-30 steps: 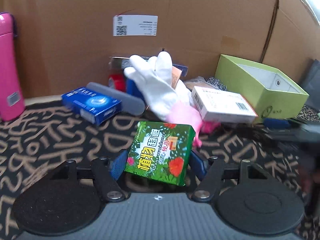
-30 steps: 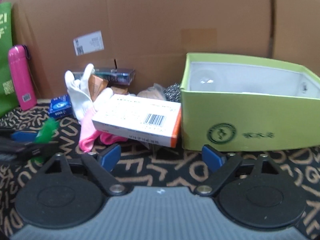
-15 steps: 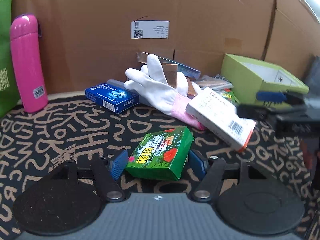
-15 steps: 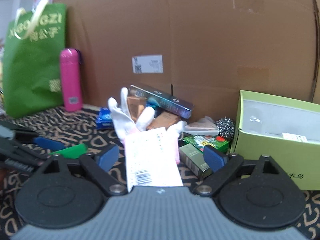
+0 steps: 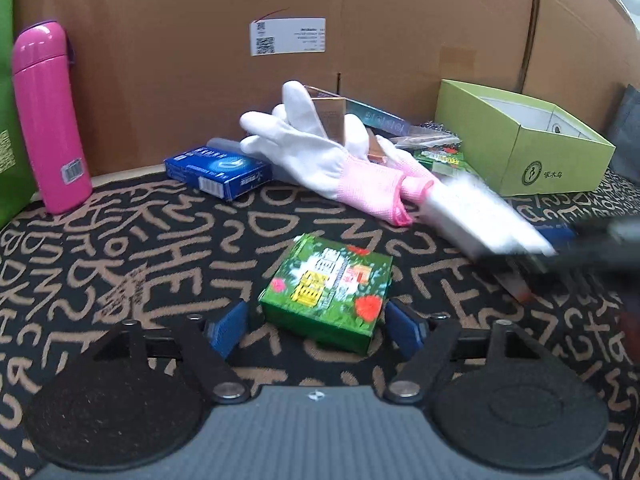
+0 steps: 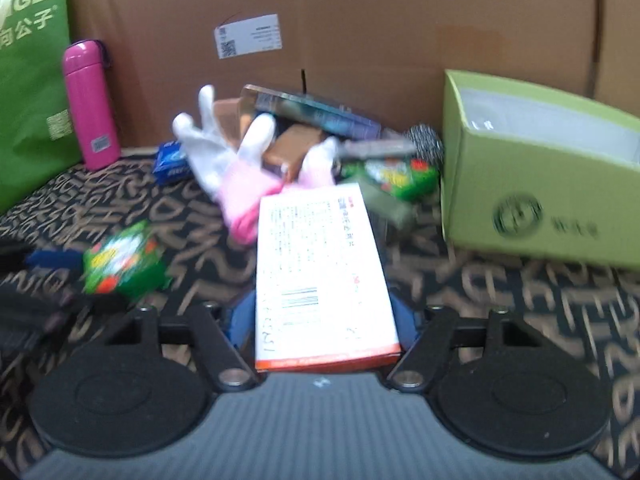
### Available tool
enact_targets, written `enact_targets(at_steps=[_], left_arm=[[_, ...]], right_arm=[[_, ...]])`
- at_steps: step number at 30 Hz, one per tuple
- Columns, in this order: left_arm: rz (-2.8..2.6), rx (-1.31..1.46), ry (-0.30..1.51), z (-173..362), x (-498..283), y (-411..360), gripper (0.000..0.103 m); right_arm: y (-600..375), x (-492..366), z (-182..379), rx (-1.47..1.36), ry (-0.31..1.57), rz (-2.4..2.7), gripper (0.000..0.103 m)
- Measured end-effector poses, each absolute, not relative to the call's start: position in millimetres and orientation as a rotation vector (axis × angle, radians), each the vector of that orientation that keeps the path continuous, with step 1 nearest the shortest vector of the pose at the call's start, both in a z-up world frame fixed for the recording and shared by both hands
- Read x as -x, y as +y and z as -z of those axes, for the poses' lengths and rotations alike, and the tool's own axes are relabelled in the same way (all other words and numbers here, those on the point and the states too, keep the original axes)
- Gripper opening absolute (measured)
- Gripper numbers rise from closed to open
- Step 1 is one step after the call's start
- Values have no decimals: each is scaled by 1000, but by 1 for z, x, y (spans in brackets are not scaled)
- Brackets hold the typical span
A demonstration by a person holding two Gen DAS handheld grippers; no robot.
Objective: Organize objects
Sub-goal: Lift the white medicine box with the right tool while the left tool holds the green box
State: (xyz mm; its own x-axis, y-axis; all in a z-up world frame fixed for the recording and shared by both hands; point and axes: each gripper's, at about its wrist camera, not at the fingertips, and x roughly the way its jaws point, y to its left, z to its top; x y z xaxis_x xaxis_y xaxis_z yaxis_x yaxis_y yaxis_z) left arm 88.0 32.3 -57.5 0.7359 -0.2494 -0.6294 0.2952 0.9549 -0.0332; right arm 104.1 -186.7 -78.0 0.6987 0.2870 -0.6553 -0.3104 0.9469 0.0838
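A green flowered box (image 5: 328, 286) lies on the patterned mat between the blue pads of my left gripper (image 5: 316, 326); small gaps show on both sides, so the gripper is open. The box also shows in the right wrist view (image 6: 124, 260). My right gripper (image 6: 320, 320) is shut on a white and orange carton (image 6: 320, 276) and holds it lengthwise. In the left wrist view the carton (image 5: 480, 220) is a blur at the right.
A lime green open box (image 5: 520, 140) (image 6: 540, 184) stands at the right. White and pink gloves (image 5: 320, 156), a blue box (image 5: 218, 170) and other small boxes lie by the cardboard wall (image 5: 320, 20). A pink bottle (image 5: 48, 116) and a green bag (image 6: 28, 80) stand left.
My left gripper has lowered the green box onto the mat and opened. My right gripper has closed on the white carton, lifted it from the pile and carried it leftward.
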Motion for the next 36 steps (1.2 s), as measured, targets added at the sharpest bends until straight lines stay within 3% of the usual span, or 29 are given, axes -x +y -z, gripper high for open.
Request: enact_targets(at_steps=[7, 18, 22, 25, 36], left_arm=[[298, -115, 689, 61, -104, 16, 81], [319, -124, 687, 61, -101, 13, 74], [304, -132, 682, 62, -103, 10, 75], [303, -131, 683, 61, -102, 8, 71], [411, -85, 649, 28, -82, -13, 67]], right_arm=[[-189, -67, 70, 66, 669, -361, 78], [-185, -73, 72, 74, 668, -355, 79], [-178, -82, 74, 89, 676, -352, 77], [-174, -89, 80, 94, 710, -346, 67], [-212, -61, 62, 6, 618, -347, 66]])
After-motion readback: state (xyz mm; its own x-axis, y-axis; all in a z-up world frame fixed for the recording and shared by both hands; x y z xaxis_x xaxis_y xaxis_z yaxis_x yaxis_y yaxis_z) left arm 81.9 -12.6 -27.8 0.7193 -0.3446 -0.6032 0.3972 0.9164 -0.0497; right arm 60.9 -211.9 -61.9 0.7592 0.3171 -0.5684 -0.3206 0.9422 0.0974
